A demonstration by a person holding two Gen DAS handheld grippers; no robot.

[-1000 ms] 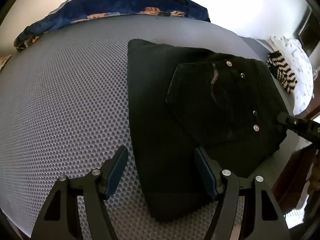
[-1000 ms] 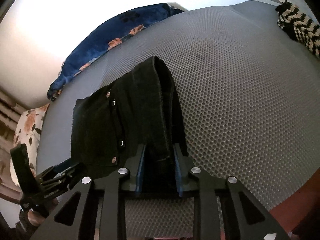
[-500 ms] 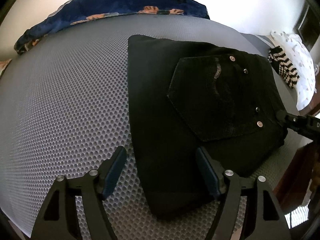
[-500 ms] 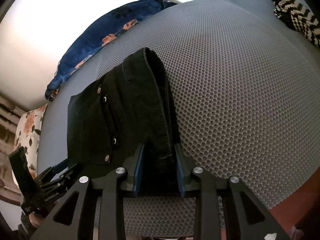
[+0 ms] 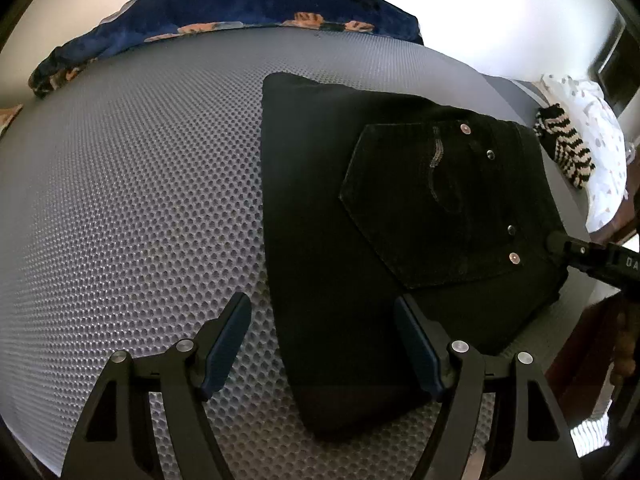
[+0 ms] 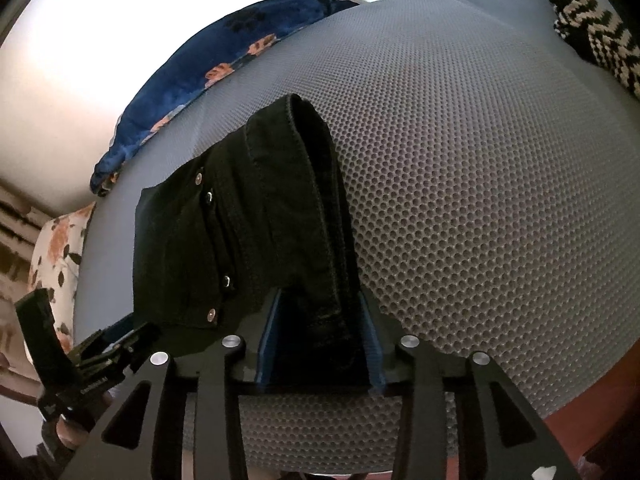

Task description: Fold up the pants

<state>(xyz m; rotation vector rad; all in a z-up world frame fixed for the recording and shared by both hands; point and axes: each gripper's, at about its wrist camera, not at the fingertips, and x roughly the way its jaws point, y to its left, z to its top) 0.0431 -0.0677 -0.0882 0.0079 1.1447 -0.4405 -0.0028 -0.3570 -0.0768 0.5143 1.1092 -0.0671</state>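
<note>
Black pants [image 5: 360, 240] sit folded into a compact stack on the grey mesh bed [image 5: 140, 200], back pocket with rivets facing up. My right gripper [image 6: 320, 344] has its jaws clamped narrow on the thick folded edge at the waistband end; the bundle fills the gap between the blue pads. My left gripper [image 5: 322, 344] hovers above the near corner of the stack, jaws wide, holding nothing, one finger over bare mesh and the other over cloth. Judging by the shape, the fold is mostly done, probably one last tuck or reposition left. Risks from here: if I drag with the right only, layers can shear and the stack fans open, since the left isn't pinning anything. Grip is on several layers of heavy cloth, so the inner layers could slip out while the outer ones stay clamped. Mesh looks grippy, which may snag the bottom layer and bunch it under a slide. Stack also sits near the bed edge on the right side, so a pull that way could tip it off. Blue floral blanket [image 5: 240, 12] and striped sock [image 5: 568, 148] are well apart, no interference.
</note>
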